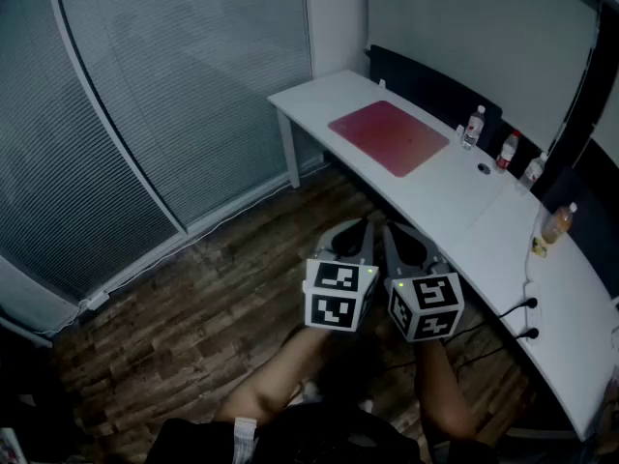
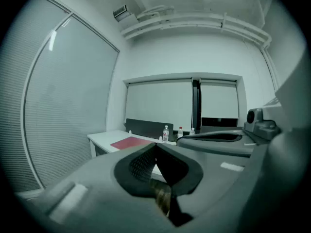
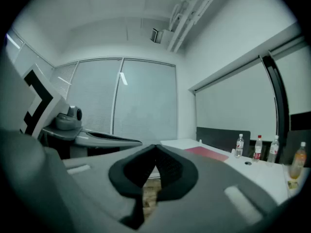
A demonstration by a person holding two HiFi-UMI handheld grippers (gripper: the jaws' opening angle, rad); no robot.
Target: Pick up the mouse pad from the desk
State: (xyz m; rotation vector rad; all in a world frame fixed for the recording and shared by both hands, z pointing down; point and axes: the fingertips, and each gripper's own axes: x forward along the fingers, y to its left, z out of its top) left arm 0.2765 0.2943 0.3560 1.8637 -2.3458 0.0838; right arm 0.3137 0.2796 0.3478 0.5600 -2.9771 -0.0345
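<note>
Bottles (image 1: 473,126) near red mouse pad (image 1: 389,135) on desk (image 1: 455,201), left gripper (image 1: 362,228) and right gripper (image 1: 397,230) closed empty, well short

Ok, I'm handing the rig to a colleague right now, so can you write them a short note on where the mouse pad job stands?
Left claw: shut, empty.
Right claw: shut, empty. The two are held side by side over the wooden floor, short of the desk.
Mouse pad: red, lying flat on the desk near its far end, with water bottles just past it. Nothing touches it.
Done: nothing yet.
Left: step up to the desk, open a claw, grip an edge of the mouse pad and lift it off.
</note>
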